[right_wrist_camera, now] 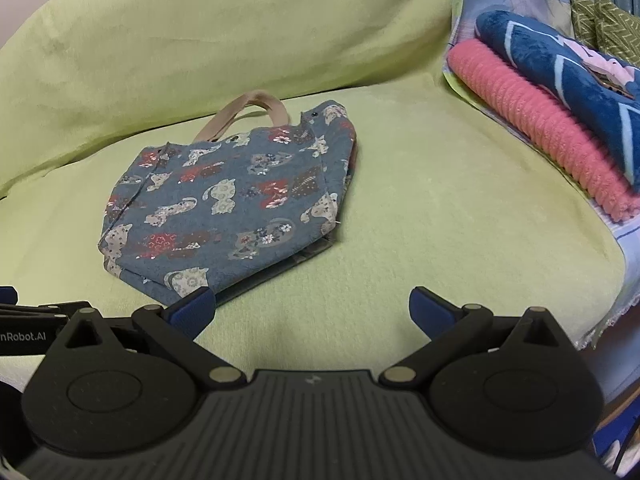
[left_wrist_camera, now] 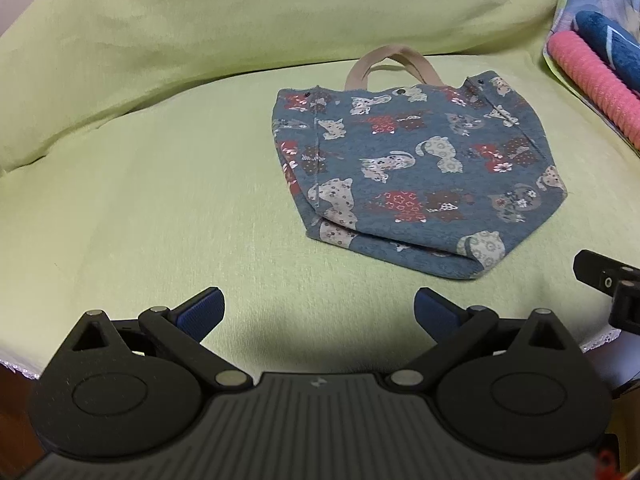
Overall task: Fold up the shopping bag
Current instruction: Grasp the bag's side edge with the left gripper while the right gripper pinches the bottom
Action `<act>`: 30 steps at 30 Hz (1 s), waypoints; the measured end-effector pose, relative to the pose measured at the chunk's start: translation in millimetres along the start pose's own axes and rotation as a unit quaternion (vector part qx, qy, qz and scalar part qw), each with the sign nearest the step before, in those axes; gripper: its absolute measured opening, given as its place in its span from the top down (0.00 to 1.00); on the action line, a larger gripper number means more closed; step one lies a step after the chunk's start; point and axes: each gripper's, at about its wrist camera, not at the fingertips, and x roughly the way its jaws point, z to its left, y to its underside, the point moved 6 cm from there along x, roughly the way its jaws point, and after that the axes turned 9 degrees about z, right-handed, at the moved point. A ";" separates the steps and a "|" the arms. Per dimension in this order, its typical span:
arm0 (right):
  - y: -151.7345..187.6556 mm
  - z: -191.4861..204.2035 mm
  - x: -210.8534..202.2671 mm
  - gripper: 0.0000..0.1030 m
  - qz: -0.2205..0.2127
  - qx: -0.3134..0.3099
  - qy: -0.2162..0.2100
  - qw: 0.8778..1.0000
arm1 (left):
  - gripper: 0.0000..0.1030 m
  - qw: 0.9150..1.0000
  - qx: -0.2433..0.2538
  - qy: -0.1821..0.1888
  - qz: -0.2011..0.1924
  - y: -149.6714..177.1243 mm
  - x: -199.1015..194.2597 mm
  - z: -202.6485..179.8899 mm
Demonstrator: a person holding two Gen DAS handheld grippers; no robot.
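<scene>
A small blue shopping bag (left_wrist_camera: pixel 412 176) printed with cats and red flowers lies flat on a green-covered sofa seat, its beige handles (left_wrist_camera: pixel 394 66) pointing toward the backrest. My left gripper (left_wrist_camera: pixel 319 312) is open, a short way in front of the bag's near edge and left of it. In the right wrist view the same bag (right_wrist_camera: pixel 228 204) lies to the left, with its handles (right_wrist_camera: pixel 248 114) at the far end. My right gripper (right_wrist_camera: pixel 312 310) is open, its left fingertip (right_wrist_camera: pixel 192 310) just at the bag's near corner, nothing between the fingers.
The green backrest cushion (right_wrist_camera: pixel 200 32) rises behind the bag. At the right lies a pile of folded cloth: a pink ribbed blanket (right_wrist_camera: pixel 540 128) and a dark blue one (right_wrist_camera: pixel 560 64). The sofa's front edge (left_wrist_camera: pixel 24 368) runs close beneath the grippers. The right gripper's body (left_wrist_camera: pixel 608 284) shows at the right.
</scene>
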 end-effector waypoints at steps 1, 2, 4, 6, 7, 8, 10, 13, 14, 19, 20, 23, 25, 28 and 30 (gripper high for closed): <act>-0.4 -0.1 2.5 0.01 -0.001 -0.002 0.001 1.000 | 0.01 1.000 -0.004 0.006 0.000 -0.6 2.0 2.1; -0.8 -0.2 5.0 0.01 -0.001 -0.004 0.002 1.000 | 0.01 1.000 -0.011 0.014 -0.001 -1.3 4.3 5.0; -1.6 -0.5 10.0 0.01 -0.002 -0.009 0.005 1.000 | 0.01 0.998 -0.040 0.040 -0.002 -4.3 11.0 14.2; -2.4 -0.7 15.0 0.01 -0.003 -0.013 0.007 1.000 | 0.01 0.994 -0.086 0.071 0.008 -8.4 22.0 26.1; -2.8 -0.8 17.5 0.01 -0.004 -0.015 0.009 1.000 | 0.01 0.990 -0.114 0.087 0.015 -10.1 28.6 32.4; -3.1 -0.9 20.0 0.01 -0.004 -0.017 0.010 1.000 | 0.01 0.984 -0.142 0.103 0.022 -11.6 35.5 38.5; -3.9 -1.1 25.0 0.01 -0.005 -0.022 0.012 1.000 | 0.01 0.968 -0.205 0.140 0.039 -16.7 51.3 51.1; -5.0 -1.5 31.6 0.01 -0.010 -0.029 0.014 0.999 | 0.02 0.946 -0.261 0.186 0.051 -24.5 68.1 60.1; -6.9 -0.4 33.3 0.01 -0.012 -0.030 0.010 0.999 | 0.03 0.939 -0.274 0.200 0.052 -27.9 72.9 61.3; -17.8 4.8 42.1 0.01 -0.014 -0.028 -0.010 0.999 | 0.17 0.904 -0.334 0.260 0.058 -40.4 100.1 67.1; -19.6 5.7 43.1 0.01 -0.016 -0.029 -0.012 0.999 | 0.17 0.898 -0.343 0.270 0.049 -42.3 101.4 68.8; -24.0 7.9 45.0 0.01 -0.023 -0.033 -0.015 0.999 | 0.17 0.878 -0.369 0.302 0.039 -42.0 106.9 72.8; -26.5 9.1 46.0 0.01 -0.027 -0.037 -0.016 0.999 | 0.17 0.870 -0.375 0.317 0.032 -40.5 109.7 73.7; -31.5 10.6 45.4 0.01 -0.040 -0.041 -0.016 0.998 | 0.18 0.858 -0.386 0.338 0.025 -42.7 113.2 72.5; -35.0 11.6 44.9 0.01 -0.049 -0.044 -0.016 0.998 | 0.18 0.845 -0.400 0.355 0.022 -43.6 115.9 74.2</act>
